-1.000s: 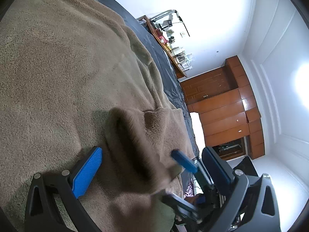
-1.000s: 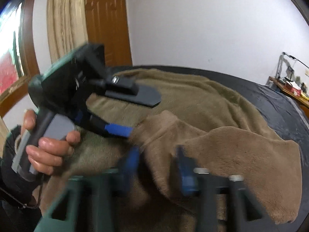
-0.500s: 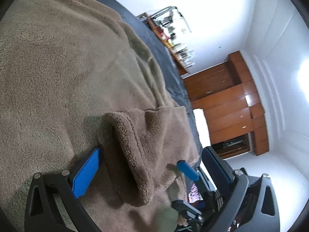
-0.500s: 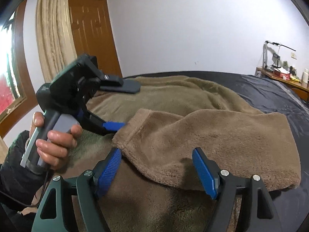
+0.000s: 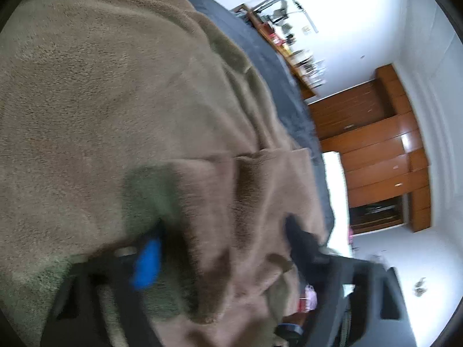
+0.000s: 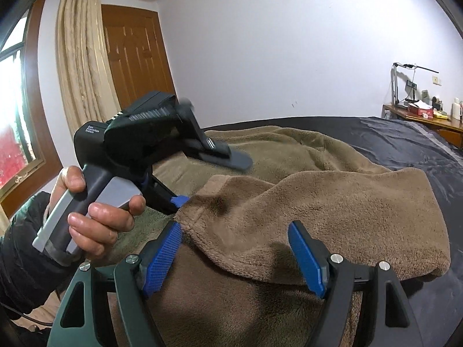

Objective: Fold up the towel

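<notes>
A brown fleece towel lies spread on a dark bed, one corner flap folded back over it. In the right wrist view a hand holds my left gripper. That gripper is open, and its blue lower fingertip touches the flap's corner. The left wrist view is blurred. There the raised fold of the towel sits between the fingers of the left gripper. My right gripper is open, its blue pads on either side of the flap's near edge.
A wooden door and a curtain stand behind the bed on the left. A cluttered desk with a lamp is at the far right, and wooden wardrobes stand beyond the bed's edge.
The left gripper has pushed further onto the folded corner and its view is now blurred. The right gripper has come out of its blur and sits open astride the flap's edge.
</notes>
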Demonstrator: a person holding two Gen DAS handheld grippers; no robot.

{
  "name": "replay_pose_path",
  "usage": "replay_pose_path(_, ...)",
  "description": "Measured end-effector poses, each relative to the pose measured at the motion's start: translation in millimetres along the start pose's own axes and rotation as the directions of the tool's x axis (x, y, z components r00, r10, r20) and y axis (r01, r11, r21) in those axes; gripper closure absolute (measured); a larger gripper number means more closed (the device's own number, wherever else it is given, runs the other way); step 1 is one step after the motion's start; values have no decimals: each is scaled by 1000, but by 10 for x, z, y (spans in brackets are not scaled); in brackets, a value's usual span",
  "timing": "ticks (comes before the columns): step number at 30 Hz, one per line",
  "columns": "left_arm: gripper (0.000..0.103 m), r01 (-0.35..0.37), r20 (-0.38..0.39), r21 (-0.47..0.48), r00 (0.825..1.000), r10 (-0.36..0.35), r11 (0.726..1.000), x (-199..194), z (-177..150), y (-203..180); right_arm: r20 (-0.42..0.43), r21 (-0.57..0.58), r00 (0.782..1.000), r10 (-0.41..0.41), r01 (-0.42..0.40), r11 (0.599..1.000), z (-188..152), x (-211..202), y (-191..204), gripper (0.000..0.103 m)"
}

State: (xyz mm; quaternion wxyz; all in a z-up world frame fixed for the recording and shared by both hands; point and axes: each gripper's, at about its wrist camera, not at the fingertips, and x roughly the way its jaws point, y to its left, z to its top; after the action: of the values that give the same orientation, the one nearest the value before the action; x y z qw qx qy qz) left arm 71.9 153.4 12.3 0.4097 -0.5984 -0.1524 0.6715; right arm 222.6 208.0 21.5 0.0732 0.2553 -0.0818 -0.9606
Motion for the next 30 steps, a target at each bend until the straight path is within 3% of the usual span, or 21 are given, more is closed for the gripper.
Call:
replay_pose_path(1, 67, -23, -1, 0, 1000, 23, 1000, -11, -16, 7, -1, 2, 1000, 1, -1, 1000, -2, -16, 3, 25)
replay_pose_path(4, 78, -42, 8, -13, 999, 42, 999, -33, -15, 45, -1, 5, 1000, 4, -4, 1000, -6, -105, 23, 25)
replay_pose_path(13, 85, -36, 134, 37, 990, 30, 999, -455, 99, -147, 13, -10, 1000, 3, -3, 1000, -10, -101, 64, 25)
replay_pose_path(21, 85, -69, 314, 30, 948, 56, 997, -1233, 398, -251, 12, -17, 1000, 8, -8, 1000, -11, -95, 71, 25)
replay_pose_path(30, 85, -113, 402, -134, 902, 158, 984, -1793, 328, 399, 7, 4, 1000, -3, 3, 1000, 0, -77, 44, 25)
